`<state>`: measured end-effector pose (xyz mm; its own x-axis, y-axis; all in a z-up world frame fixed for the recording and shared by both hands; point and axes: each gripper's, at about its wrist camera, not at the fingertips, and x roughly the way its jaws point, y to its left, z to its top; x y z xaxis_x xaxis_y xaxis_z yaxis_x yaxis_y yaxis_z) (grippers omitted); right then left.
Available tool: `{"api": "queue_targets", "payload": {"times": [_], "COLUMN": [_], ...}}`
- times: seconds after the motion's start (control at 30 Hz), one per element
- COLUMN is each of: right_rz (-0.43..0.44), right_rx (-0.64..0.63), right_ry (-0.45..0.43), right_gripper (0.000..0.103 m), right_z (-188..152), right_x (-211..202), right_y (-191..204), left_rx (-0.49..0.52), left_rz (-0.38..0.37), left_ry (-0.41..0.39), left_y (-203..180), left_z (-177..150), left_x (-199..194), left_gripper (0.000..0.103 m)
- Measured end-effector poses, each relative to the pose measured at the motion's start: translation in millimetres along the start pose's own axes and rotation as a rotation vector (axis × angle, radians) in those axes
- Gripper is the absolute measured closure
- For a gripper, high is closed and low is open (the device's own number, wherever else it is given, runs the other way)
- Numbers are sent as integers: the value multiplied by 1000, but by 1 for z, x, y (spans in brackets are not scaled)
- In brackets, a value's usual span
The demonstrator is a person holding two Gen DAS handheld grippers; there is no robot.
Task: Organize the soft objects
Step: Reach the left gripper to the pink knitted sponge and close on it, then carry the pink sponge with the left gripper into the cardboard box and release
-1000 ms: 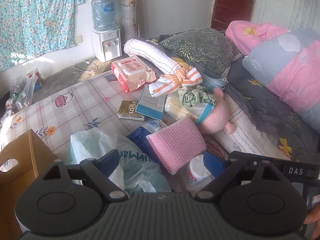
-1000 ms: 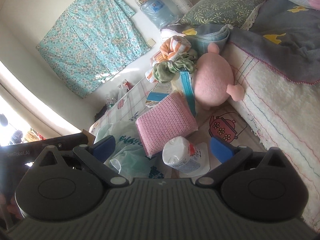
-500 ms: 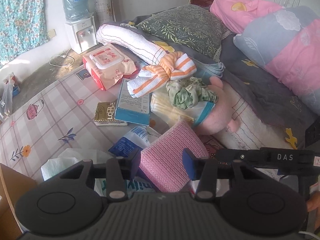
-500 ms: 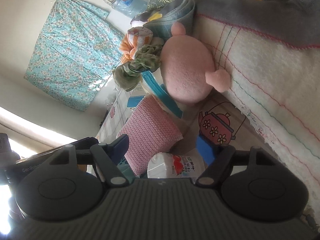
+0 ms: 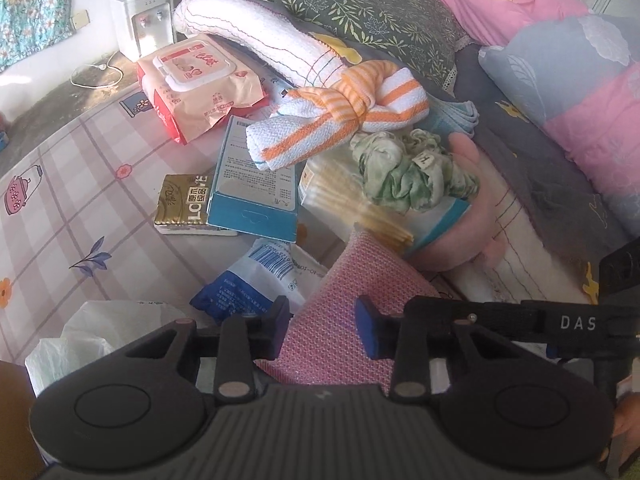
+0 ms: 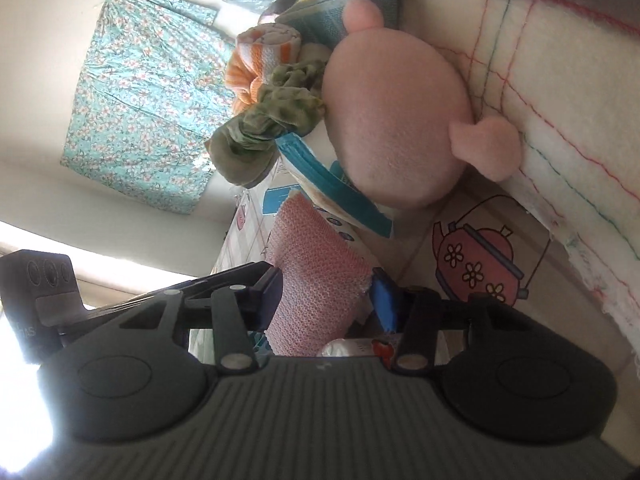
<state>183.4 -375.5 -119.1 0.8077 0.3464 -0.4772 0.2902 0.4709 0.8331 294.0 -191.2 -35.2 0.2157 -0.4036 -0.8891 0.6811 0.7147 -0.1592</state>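
pink knitted pad (image 5: pixel 352 304), one of it, low in the pile at 6 o'clock, leaning on the clutter over the teapot-print sheet (image 5: pixel 60 168). left gripper (image 5: pixel 322 322) closing around it, pad between both blue pads, left pad touching, right pad just beside. right gripper (image 6: pixel 326 294) closing on the same pad from the other side, both pads right against its edges. one pink plush (image 6: pixel 396 120) at 1 o'clock in the right wrist view, against the cream blanket. one green scrunchie (image 5: pixel 412 172) at 1 o'clock, one orange-striped towel (image 5: pixel 340 120) knotted at 12. two boxes, blue (image 5: pixel 256 184) and gold (image 5: pixel 180 208), at 10 o'clock. one wipes pack (image 5: pixel 200 84) at 11.
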Motion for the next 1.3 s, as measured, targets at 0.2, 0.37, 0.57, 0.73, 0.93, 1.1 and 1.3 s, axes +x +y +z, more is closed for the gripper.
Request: {"api": "queue_targets", "payload": {"times": [0.2, 0.37, 0.57, 0.73, 0.93, 1.1, 1.3], "right_rz": [-25, -47, -58, -50, -18, 11, 73], "right_rx": [-34, -37, -6, -29, -55, -110, -191], "right_ry": [11, 15, 33, 49, 15, -16, -40], "right_gripper": [56, 58, 55, 58, 63, 63, 63], "right_z": [7, 10, 7, -7, -5, -9, -20], "right_x": [33, 55, 46, 38, 40, 35, 25], "right_y": [16, 22, 14, 14, 36, 64, 111], "left_rx": [-91, -131, -188, -197, -220, -217, -227], "left_rz": [-22, -97, -154, -163, -170, -163, -155], "left_ry": [25, 63, 80, 89, 44, -27, -119], "left_y": [19, 27, 39, 40, 39, 32, 26], "left_z": [0, 3, 1, 1, 0, -8, -30], "left_x": [3, 11, 19, 18, -8, -44, -102], "left_gripper": [57, 47, 43, 47, 48, 49, 49]}}
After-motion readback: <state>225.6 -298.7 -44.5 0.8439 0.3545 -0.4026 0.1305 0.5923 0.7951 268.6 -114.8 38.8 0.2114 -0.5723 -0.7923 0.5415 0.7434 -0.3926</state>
